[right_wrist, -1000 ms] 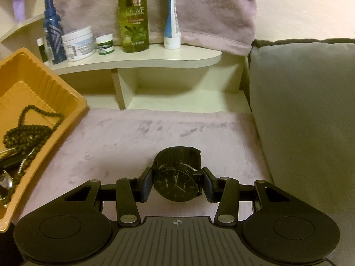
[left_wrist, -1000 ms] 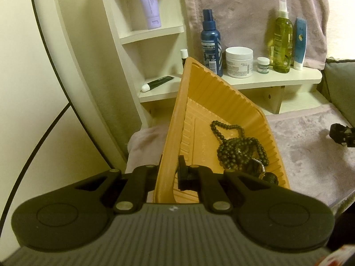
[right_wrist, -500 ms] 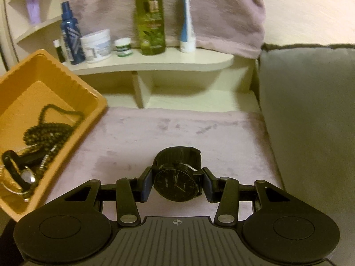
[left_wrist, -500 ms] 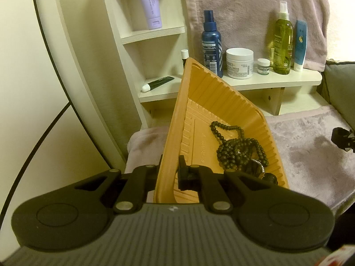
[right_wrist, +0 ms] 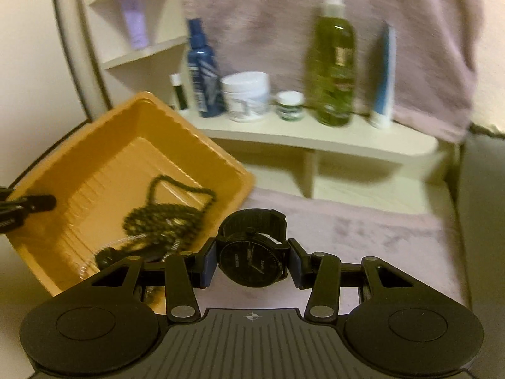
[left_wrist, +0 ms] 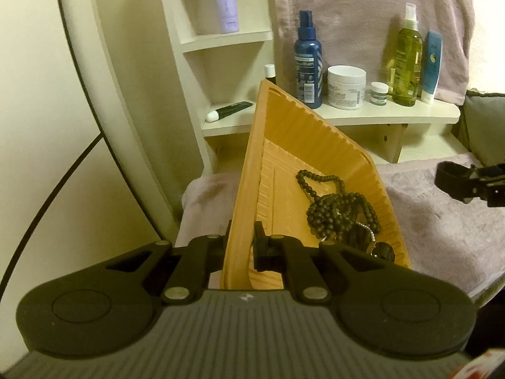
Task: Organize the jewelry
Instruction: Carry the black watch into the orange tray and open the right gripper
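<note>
The right gripper (right_wrist: 252, 263) clasps the black watch (right_wrist: 252, 260) by its rigid case beside the orange tray (right_wrist: 94, 170), probably the firmest hold since the band flexes, while the left gripper (left_wrist: 243, 243) pinches the thin tray wall.

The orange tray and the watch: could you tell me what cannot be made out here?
- Right wrist view: motion blur smears the bead necklace in the orange tray and the bottle labels.
- Left wrist view: the left gripper covers the tray's near corner.
- Left wrist view: the watch sits near the frame edge, face unseen.
</note>
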Motion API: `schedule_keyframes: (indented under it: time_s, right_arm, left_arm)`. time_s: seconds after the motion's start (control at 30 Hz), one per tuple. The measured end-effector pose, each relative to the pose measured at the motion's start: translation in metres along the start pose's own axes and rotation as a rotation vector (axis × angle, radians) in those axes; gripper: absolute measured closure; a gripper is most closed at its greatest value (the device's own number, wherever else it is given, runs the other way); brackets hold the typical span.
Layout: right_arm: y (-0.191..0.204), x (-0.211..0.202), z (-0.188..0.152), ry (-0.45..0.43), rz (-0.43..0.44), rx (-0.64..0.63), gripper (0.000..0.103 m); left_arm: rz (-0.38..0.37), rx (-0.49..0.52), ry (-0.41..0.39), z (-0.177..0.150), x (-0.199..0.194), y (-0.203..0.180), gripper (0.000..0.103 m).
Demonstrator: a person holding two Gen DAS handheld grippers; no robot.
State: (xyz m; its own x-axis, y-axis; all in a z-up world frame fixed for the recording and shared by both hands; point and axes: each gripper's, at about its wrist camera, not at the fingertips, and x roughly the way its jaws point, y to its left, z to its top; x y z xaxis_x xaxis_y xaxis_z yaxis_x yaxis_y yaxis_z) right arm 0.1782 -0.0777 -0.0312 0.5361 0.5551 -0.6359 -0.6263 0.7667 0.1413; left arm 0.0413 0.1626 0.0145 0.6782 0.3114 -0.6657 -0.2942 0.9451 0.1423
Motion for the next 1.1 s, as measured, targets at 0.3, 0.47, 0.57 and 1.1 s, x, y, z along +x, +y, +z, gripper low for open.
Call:
schedule_keyframes:
  time_s: [0.3, 0.47, 0.57, 1.1]
  right_arm:
    - [0.033, 0.021, 0.02, 0.014, 0.095, -0.073, 0.057]
    - [0.057, 0.039, 0.027, 0.049, 0.146, -0.106, 0.057]
    - [0.067, 0.05, 0.027, 0.075, 0.17, -0.111, 0.057]
    - [0.092, 0.084, 0.032, 0.141, 0.185, -0.176, 0.057]
  left_arm:
    - [-0.026, -0.07, 0.02, -0.004, 0.009, 0.014, 0.096]
    - [-0.042, -0.093, 0.033, -0.007, 0.013, 0.022, 0.094]
    - [-0.051, -0.119, 0.041, -0.011, 0.016, 0.029, 0.094]
    - [-0.101, -0.298, 0.103, -0.038, 0.042, 0.068, 0.082]
